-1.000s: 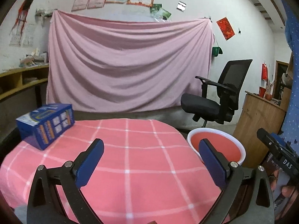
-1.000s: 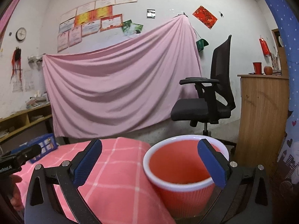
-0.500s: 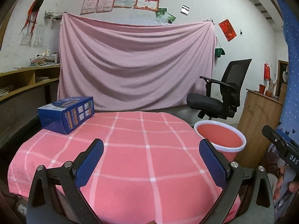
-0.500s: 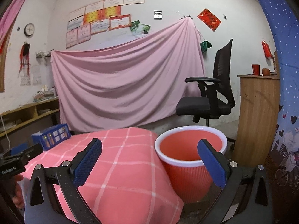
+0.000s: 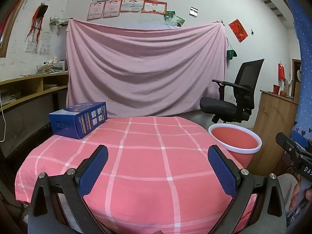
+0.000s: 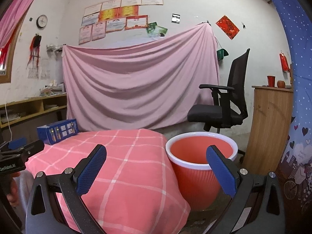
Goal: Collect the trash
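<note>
The blue carton [image 5: 78,120], the only likely trash I am seeing, is lying on its side at the far-left edge of the worktop [image 5: 156,165], on the pink checked cloth. The red bin [image 5: 235,143] is standing on the floor just beside the worktop's right edge, apparently empty. I am holding my left gripper [image 5: 158,170] with jaws wide and empty, well apart from the carton. My right gripper [image 6: 156,170] is facing the bin, jaws also wide and empty. Risk: the carton looks broad, so a narrow or off-centre pinch could nudge it off the edge.
</note>
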{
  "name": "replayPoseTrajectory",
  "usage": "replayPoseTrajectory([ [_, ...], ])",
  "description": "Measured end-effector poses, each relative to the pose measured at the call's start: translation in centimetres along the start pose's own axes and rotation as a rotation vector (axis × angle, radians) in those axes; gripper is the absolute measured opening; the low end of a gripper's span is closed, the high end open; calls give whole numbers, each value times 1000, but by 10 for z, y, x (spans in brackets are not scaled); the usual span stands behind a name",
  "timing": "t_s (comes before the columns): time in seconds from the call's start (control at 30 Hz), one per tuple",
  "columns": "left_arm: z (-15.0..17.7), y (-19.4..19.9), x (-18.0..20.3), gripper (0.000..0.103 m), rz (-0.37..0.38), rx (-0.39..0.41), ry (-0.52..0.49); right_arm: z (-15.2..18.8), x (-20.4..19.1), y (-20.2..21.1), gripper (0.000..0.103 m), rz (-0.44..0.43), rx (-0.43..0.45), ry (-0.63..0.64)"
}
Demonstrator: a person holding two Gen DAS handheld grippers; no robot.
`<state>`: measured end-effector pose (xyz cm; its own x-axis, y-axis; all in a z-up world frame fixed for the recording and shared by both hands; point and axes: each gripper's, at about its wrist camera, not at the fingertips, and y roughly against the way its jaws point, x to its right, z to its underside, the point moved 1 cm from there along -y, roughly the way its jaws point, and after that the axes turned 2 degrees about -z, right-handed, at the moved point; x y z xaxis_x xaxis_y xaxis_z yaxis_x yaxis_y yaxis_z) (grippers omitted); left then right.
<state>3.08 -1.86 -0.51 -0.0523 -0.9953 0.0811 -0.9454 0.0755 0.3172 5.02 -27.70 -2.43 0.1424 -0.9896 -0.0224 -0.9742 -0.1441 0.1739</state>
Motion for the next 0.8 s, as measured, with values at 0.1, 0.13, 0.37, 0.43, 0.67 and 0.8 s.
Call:
replayPoseTrajectory([
  [0.1,1,-2,0,100,-1,-5,0,1,1,0,103,3,1,-2],
  [0.13,1,-2,0,100,-1,-6,0,1,1,1,103,3,2,-3],
  [0.37,2,-3,-1,100,-3,-5,0,1,0,2,103,4,4,-3],
  [0.43,2,-3,-3,100,-4,-6,0,1,1,1,103,3,3,-4],
  [0.67,3,-3,-4,100,-8,-5,0,1,0,1,103,6,3,-5],
  [0.8,3,-3,-5,100,-10,-5,2,1,1,2,103,5,4,-4],
])
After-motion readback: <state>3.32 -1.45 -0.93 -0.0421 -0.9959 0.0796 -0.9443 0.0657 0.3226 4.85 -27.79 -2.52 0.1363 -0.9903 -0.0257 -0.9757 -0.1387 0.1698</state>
